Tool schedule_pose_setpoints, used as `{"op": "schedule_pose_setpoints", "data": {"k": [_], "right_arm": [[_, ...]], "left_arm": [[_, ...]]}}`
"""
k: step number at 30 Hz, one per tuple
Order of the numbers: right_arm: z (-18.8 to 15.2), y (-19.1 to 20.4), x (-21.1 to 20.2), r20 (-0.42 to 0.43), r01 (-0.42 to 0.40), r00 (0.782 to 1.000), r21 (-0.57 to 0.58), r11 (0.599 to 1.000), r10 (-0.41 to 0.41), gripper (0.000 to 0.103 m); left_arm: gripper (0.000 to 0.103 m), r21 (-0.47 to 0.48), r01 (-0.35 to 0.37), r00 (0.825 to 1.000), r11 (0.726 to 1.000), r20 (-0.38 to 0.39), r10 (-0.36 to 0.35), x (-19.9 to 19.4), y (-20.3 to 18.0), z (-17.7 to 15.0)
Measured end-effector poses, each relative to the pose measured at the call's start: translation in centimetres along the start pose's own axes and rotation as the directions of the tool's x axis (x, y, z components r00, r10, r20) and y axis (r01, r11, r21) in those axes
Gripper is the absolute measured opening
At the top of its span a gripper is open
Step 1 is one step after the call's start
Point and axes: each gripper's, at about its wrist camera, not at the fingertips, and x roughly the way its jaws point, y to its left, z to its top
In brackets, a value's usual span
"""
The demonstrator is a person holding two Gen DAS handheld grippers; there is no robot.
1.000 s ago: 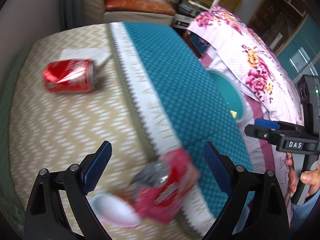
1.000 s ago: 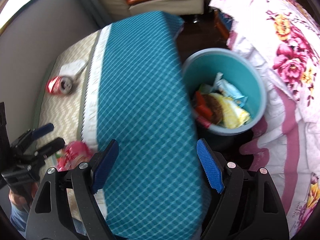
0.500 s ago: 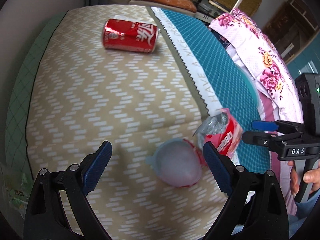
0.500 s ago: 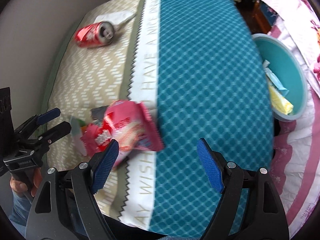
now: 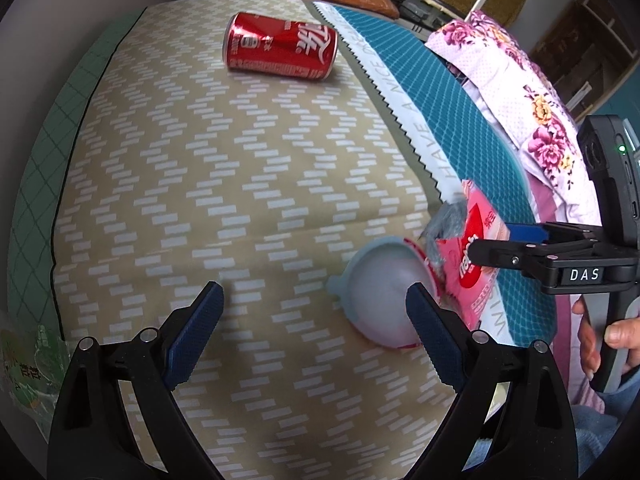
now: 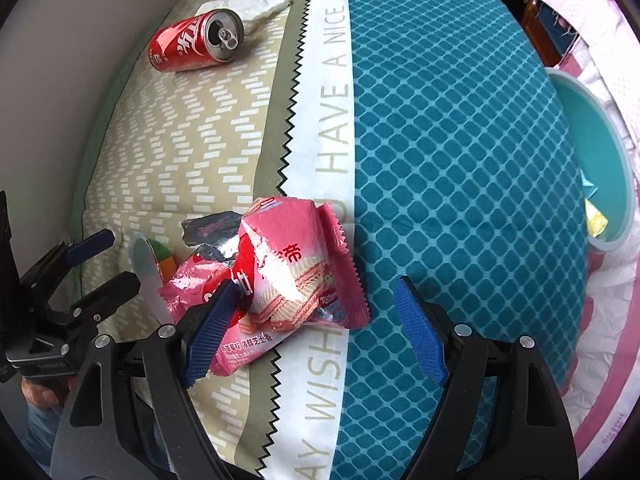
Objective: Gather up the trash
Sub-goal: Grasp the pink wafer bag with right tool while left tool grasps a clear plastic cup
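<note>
wrapper and cup at the near edge of the tabletop

a pink wafer wrapper (image 6: 288, 268) lies crumpled near the near edge of the tabletop (image 6: 460, 160), across the white lettered band between the beige and teal halves of the cloth. just beside it, on the beige side, sits a tipped plastic cup (image 5: 382, 292). a red can (image 6: 196, 40) lies on its side toward the far edge, with a white tissue (image 6: 248, 4) behind it. a teal bin (image 6: 600, 152) stands off the teal side. the right gripper (image 6: 316, 320) hangs spread over the wrapper, gripping nothing. the left gripper (image 5: 316, 328) is spread wide and empty beside the cup.
</note>
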Motion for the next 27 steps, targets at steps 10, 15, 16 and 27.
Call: {"op": "schedule_pose_setpoints", "data": {"k": [10, 15, 16, 27], "right_arm": [[-2.9, 3.0, 0.1, 0.05, -0.01, 0.999, -0.077, 0.997, 0.014, 0.028], [-2.7, 2.0, -1.7, 0.099, 0.009, 0.995, -0.045, 0.999, -0.004, 0.028], [-2.8, 1.6, -1.9, 0.108, 0.01, 0.994, -0.03, 1.0, -0.006, 0.028], [-2.9, -4.4, -3.7, 0.15, 0.037, 0.988, 0.066, 0.997, -0.046, 0.028]], "left_arm": [[0.092, 0.049, -0.013, 1.0, 0.999, -0.013, 0.014, 0.6, -1.7, -0.7], [0.073, 0.106, -0.059, 0.998, 0.993, 0.0, 0.059, 1.2, -3.7, -0.4], [0.064, 0.111, -0.058, 0.998, 0.992, 0.003, 0.058, 1.2, -4.0, -0.3], [0.007, 0.147, -0.053, 0.999, 0.988, 0.015, 0.051, 2.0, -7.8, 1.0]]}}
